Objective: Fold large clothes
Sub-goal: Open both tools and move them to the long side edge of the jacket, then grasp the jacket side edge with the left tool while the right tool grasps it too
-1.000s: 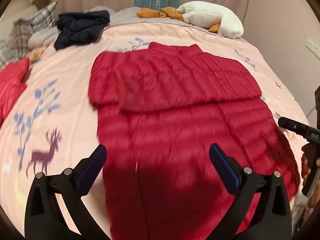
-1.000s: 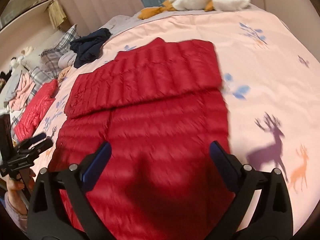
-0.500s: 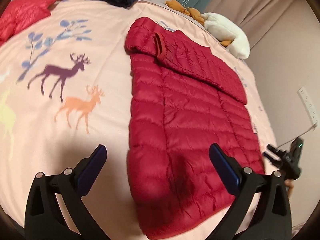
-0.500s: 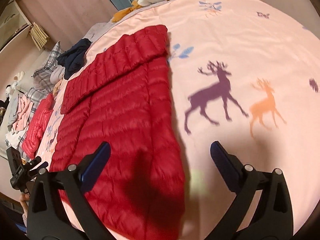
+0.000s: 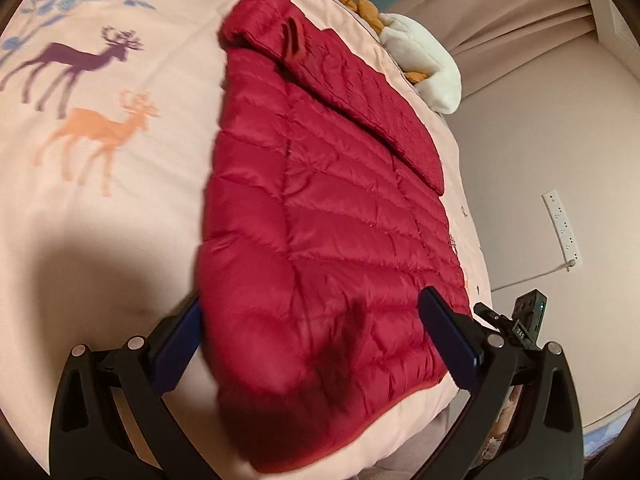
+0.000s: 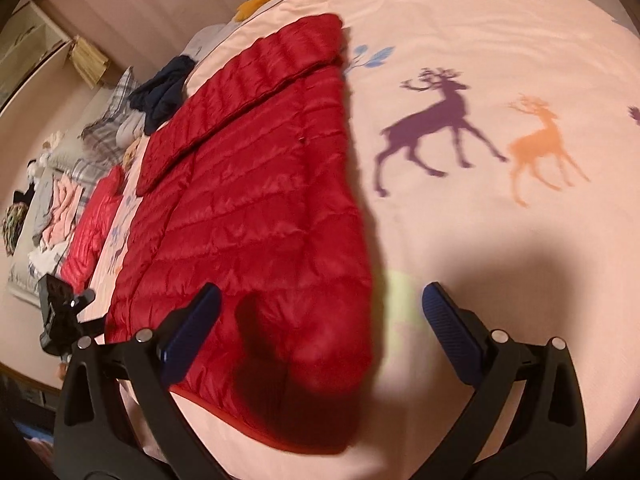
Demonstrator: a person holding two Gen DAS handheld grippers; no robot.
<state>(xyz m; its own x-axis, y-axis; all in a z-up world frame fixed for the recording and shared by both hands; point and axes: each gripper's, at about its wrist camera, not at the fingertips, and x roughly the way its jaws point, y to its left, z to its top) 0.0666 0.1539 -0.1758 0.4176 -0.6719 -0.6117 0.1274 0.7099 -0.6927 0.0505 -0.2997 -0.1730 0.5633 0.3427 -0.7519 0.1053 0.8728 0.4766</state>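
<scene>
A red puffer jacket lies flat on the pink deer-print bedsheet, its sleeves folded across the chest. My left gripper is open and low over the jacket's bottom left corner, one pad at the side edge, the other over the hem. In the right wrist view the same jacket fills the left half. My right gripper is open and straddles the bottom right corner, one pad over bare sheet. Each gripper shows at the far hem in the other's view.
A white and orange plush toy lies at the head of the bed. Navy clothes, a second red jacket and a heap of clothes lie along the left. A power strip hangs on the wall.
Both grippers have swung apart from over the jacket's middle to its two bottom corners and come down close to the hem. Both stay open. The jacket has not moved.
</scene>
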